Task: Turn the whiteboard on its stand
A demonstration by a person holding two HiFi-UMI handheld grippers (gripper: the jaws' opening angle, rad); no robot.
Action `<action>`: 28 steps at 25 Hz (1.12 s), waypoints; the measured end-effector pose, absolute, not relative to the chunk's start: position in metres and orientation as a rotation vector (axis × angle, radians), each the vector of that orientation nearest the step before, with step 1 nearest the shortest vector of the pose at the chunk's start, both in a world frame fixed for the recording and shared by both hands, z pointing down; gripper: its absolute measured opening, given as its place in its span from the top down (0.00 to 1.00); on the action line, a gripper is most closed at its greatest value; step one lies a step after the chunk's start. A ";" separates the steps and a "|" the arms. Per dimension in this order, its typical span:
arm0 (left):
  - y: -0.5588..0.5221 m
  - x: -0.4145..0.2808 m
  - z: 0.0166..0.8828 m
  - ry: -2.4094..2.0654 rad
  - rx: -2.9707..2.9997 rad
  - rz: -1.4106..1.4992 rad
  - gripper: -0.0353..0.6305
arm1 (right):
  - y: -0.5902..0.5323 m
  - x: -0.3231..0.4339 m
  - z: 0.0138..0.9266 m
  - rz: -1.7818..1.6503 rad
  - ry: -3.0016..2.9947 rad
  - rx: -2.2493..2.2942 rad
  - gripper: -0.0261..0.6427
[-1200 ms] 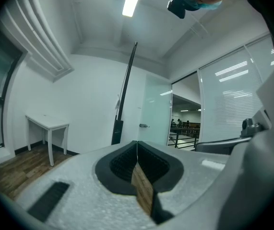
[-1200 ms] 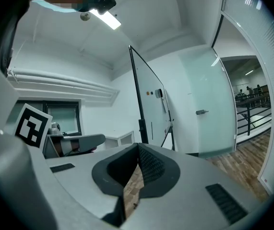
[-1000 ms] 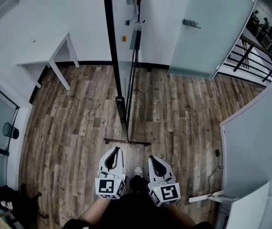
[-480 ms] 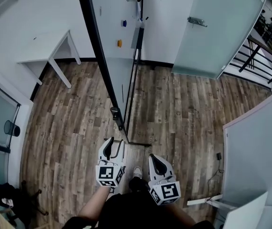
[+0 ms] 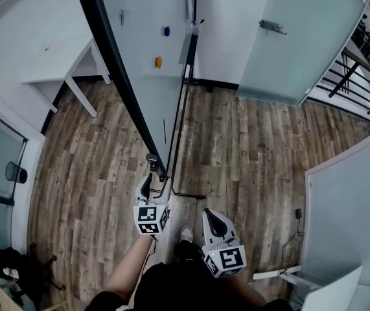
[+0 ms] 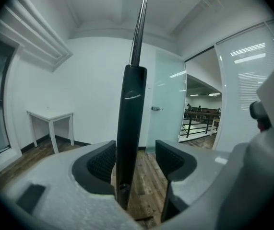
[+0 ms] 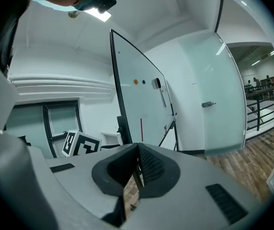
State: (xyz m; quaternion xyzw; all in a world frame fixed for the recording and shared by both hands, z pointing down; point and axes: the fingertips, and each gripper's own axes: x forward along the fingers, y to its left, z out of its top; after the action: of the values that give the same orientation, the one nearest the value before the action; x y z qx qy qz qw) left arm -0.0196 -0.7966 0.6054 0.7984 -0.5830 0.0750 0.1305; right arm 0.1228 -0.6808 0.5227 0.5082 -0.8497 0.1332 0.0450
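Observation:
The whiteboard [image 5: 142, 50] stands on its black stand [image 5: 179, 118], swung at a slant with magnets and an eraser on its face. Its black frame edge [image 5: 116, 76] runs down to a corner at my left gripper [image 5: 149, 181]. In the left gripper view that edge [image 6: 129, 128] stands upright between the jaws, close to the left pad and clear of the right pad; the jaws of the left gripper [image 6: 136, 159] are opening. My right gripper [image 5: 212, 220] hangs lower, near the person's body, empty. In the right gripper view the whiteboard [image 7: 141, 99] fills the middle and the right gripper [image 7: 137, 150] is shut.
The stand's foot bar [image 5: 172, 193] lies on the wood floor just ahead. A white table [image 5: 61, 63] stands at the left wall, a glass door [image 5: 288, 37] at the back right, a white panel [image 5: 346, 219] at the right, a black bin [image 5: 15, 172] far left.
The whiteboard has swung, its near edge moving left and toward me. My left gripper went forward with that edge and its jaws have spread. The right gripper barely moved.

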 end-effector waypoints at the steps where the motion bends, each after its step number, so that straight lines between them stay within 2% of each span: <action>1: -0.803 -0.021 0.607 -1.698 2.308 0.224 0.56 | -0.684 0.124 0.524 0.412 -2.591 1.555 0.94; 16: -0.856 -0.022 0.621 -1.753 2.280 0.238 0.56 | -0.710 0.135 0.532 0.428 -2.550 1.583 0.94; 19: -0.858 -0.019 0.619 -1.777 2.306 0.247 0.65 | -0.711 0.133 0.534 0.423 -2.548 1.576 0.94; 28: -0.856 -0.019 0.616 -1.784 2.329 0.260 0.66 | -0.705 0.130 0.532 0.419 -2.537 1.591 0.94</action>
State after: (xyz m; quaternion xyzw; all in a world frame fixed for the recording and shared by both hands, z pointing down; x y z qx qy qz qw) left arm -0.0189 -0.8561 0.6158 0.7870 -0.6028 0.0879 0.0981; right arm 0.1297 -0.7053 0.5317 0.5253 -0.8376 0.1384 0.0587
